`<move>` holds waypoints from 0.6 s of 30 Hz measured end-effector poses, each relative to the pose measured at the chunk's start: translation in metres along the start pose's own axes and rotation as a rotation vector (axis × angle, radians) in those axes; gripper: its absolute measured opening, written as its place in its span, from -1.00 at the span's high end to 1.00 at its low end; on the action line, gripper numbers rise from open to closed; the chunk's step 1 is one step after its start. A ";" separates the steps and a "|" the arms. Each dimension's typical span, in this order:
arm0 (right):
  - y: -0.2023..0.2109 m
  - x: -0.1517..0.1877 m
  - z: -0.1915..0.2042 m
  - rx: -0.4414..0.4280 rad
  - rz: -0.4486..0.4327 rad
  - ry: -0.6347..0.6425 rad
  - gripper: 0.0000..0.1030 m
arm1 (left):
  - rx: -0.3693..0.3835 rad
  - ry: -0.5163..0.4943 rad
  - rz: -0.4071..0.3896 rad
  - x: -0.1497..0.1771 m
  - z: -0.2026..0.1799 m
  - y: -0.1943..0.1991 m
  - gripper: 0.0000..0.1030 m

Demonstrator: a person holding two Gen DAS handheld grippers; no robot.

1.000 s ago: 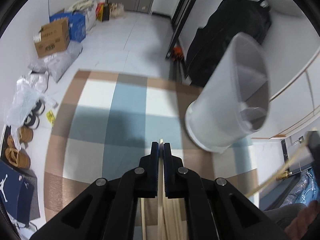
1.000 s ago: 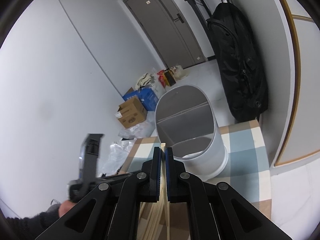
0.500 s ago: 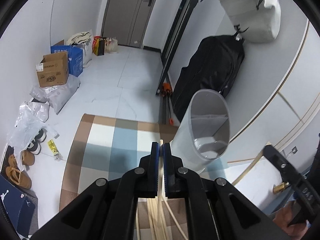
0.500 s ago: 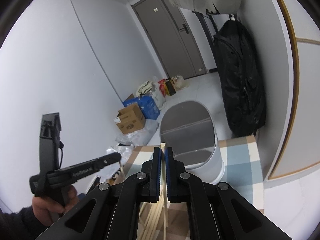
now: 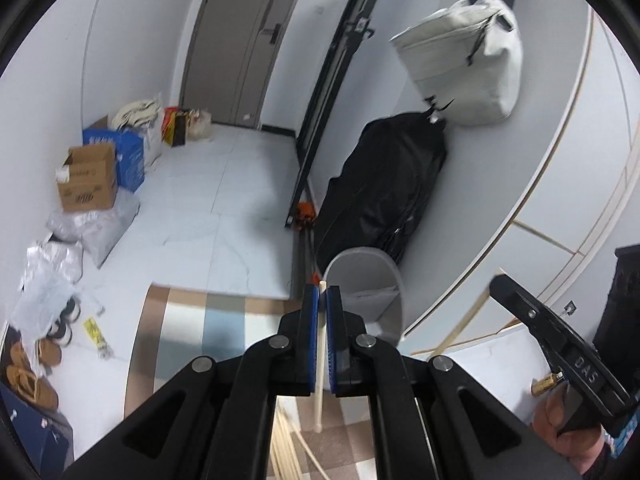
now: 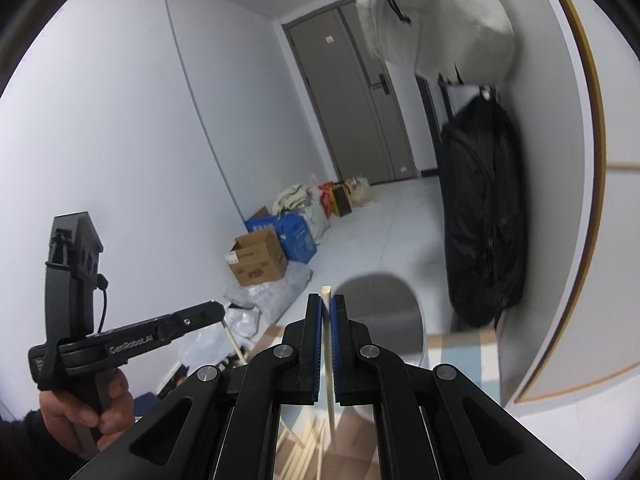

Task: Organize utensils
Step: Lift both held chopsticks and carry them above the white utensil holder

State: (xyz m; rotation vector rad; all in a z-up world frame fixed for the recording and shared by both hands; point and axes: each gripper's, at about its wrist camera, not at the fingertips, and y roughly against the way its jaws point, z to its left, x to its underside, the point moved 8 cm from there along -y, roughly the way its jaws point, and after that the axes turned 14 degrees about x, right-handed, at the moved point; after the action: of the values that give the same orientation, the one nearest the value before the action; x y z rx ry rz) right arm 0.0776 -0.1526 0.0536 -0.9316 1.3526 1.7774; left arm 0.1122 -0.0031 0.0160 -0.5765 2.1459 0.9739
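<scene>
Chopsticks, one clamped in each closed gripper, left gripper (image 5: 322, 300) and right gripper (image 6: 326, 308), held above the white divided holder (image 5: 368, 300), seemingly for dropping in.

Two claws (image 5: 321, 300) (image 6: 326, 308), one grey holder (image 5: 370, 292), one brown box (image 5: 86, 186), one blue box (image 5: 130, 156), two hanging bags (image 5: 464, 56) (image 5: 384, 192).

1. Pale wooden chopstick (image 5: 319, 364) pinched upright between blue pads.
2. Second chopstick (image 6: 327, 354) likewise clamped.
3. Grey divided holder (image 5: 370, 294) stands on the checked mat.
4. Loose chopsticks (image 6: 306, 438) lie below.
</scene>
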 end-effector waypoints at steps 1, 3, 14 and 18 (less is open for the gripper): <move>0.001 -0.009 -0.001 0.001 -0.011 0.002 0.93 | 0.006 -0.005 -0.008 -0.007 -0.003 0.002 1.00; 0.002 -0.021 -0.002 0.001 -0.024 0.005 0.93 | 0.016 -0.017 -0.018 -0.017 -0.009 0.003 1.00; -0.010 -0.091 -0.010 0.029 -0.092 0.032 0.93 | 0.049 -0.115 -0.052 -0.077 -0.046 -0.018 1.00; -0.022 -0.107 -0.014 0.047 -0.107 0.050 0.93 | 0.051 -0.135 -0.044 -0.085 -0.050 -0.037 1.00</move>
State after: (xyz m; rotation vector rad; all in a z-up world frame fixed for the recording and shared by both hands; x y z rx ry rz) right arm 0.1509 -0.1730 0.1327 -1.0095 1.3447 1.6456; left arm 0.1703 -0.0562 0.0858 -0.5157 2.0244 0.9058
